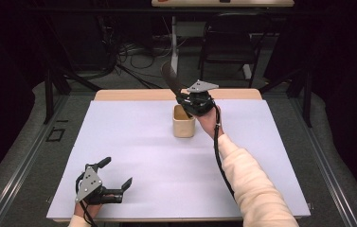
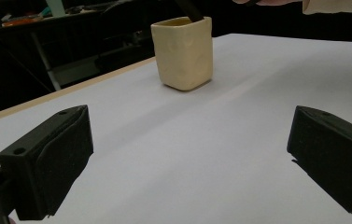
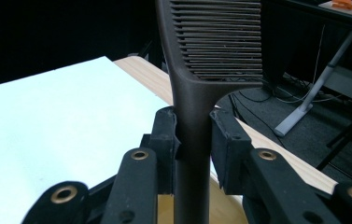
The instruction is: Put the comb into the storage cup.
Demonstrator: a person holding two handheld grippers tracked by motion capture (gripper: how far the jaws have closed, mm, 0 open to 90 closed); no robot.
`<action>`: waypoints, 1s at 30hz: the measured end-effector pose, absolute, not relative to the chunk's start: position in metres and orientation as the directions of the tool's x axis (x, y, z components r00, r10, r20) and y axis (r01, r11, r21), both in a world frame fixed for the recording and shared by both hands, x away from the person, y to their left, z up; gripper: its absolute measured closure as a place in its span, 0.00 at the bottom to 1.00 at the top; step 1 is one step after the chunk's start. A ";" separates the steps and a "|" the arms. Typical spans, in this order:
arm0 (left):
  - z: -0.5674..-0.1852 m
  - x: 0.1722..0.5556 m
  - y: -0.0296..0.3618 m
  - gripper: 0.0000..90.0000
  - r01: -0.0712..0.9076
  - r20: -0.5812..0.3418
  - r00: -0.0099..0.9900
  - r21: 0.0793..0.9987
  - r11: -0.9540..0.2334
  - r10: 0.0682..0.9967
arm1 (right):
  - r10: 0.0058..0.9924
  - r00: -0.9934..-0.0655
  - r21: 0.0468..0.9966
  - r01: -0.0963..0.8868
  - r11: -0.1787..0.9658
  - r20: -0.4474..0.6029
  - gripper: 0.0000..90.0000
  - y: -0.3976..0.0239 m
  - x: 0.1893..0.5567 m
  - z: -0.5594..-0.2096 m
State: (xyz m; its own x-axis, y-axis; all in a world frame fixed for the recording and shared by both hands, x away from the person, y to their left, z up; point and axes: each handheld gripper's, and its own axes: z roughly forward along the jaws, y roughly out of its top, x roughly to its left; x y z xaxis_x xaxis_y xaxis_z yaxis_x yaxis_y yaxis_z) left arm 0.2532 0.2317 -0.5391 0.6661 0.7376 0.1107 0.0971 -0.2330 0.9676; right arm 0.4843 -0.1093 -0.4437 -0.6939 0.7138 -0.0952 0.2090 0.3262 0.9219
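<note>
Here the right tongs [image 1: 185,100] clamp a dark comb [image 3: 197,98] by its handle above the cream cup [image 1: 184,124] at the far tabletop [image 1: 133,156], where a tilt could tip the cup, while the left tongs [image 1: 117,176] rest open, near left.

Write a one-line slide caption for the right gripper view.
Right hand-held gripper clamps a dark comb by its handle, teeth upward, above the white table.
</note>
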 end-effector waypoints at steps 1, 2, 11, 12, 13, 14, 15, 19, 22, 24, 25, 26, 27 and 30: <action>-0.539 0.253 0.232 0.00 0.097 0.110 0.666 0.968 -0.231 0.738 | 0.713 -0.695 0.922 0.209 0.327 -0.096 0.80 -0.109 0.484 -0.444; -0.539 0.253 0.232 0.00 0.098 0.109 0.664 0.968 -0.231 0.739 | 0.712 -0.695 0.921 0.208 0.328 -0.097 0.80 -0.109 0.484 -0.444; -0.539 0.253 0.232 0.00 0.097 0.110 0.666 0.968 -0.232 0.738 | 0.713 -0.696 0.917 0.220 0.331 -0.090 0.80 -0.111 0.485 -0.449; -0.539 0.253 0.232 0.00 0.097 0.110 0.666 0.968 -0.231 0.737 | 0.711 -0.697 0.916 0.220 0.336 -0.094 0.80 -0.110 0.485 -0.450; -0.539 0.253 0.232 0.00 0.096 0.110 0.666 0.968 -0.231 0.738 | 0.711 -0.697 0.916 0.220 0.337 -0.093 0.80 -0.110 0.485 -0.451; -0.539 0.253 0.232 0.00 0.097 0.110 0.667 0.968 -0.232 0.737 | 0.710 -0.698 0.915 0.220 0.339 -0.095 0.80 -0.110 0.485 -0.452; -0.539 0.253 0.232 0.00 0.097 0.109 0.668 0.968 -0.232 0.736 | 0.711 -0.698 0.915 0.224 0.336 -0.090 0.80 -0.110 0.485 -0.453; -0.539 0.253 0.232 0.00 0.097 0.109 0.666 0.968 -0.230 0.738 | 0.709 -0.700 0.911 0.231 0.342 -0.088 0.80 -0.110 0.486 -0.456; -0.539 0.253 0.232 0.00 0.097 0.110 0.667 0.968 -0.232 0.737 | 0.707 -0.701 0.910 0.232 0.344 -0.088 0.80 -0.109 0.486 -0.457; -0.539 0.253 0.232 0.00 0.097 0.108 0.666 0.968 -0.230 0.738 | 0.707 -0.703 0.910 0.236 0.341 -0.082 0.80 -0.109 0.486 -0.458; -0.539 0.253 0.233 0.00 0.096 0.110 0.666 0.968 -0.232 0.738 | 0.707 -0.702 0.908 0.238 0.344 -0.084 0.80 -0.109 0.486 -0.458; -0.539 0.253 0.233 0.00 0.096 0.110 0.666 0.968 -0.231 0.738 | 0.706 -0.703 0.907 0.239 0.346 -0.084 0.80 -0.109 0.486 -0.458; -0.539 0.253 0.232 0.00 0.096 0.109 0.666 0.968 -0.230 0.738 | 0.705 -0.704 0.906 0.239 0.348 -0.086 0.80 -0.109 0.486 -0.458; -0.539 0.253 0.232 0.00 0.096 0.110 0.667 0.968 -0.232 0.736 | 0.706 -0.704 0.906 0.243 0.348 -0.082 0.80 -0.109 0.486 -0.459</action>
State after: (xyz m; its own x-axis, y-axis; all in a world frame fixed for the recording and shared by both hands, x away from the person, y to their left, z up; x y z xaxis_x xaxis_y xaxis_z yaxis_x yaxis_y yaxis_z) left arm 0.2531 0.2324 -0.5390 0.6675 0.7364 0.1102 0.0961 -0.2319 0.9680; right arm 0.4864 -0.1090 -0.4591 -0.7037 0.7058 -0.0823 0.2429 0.3478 0.9055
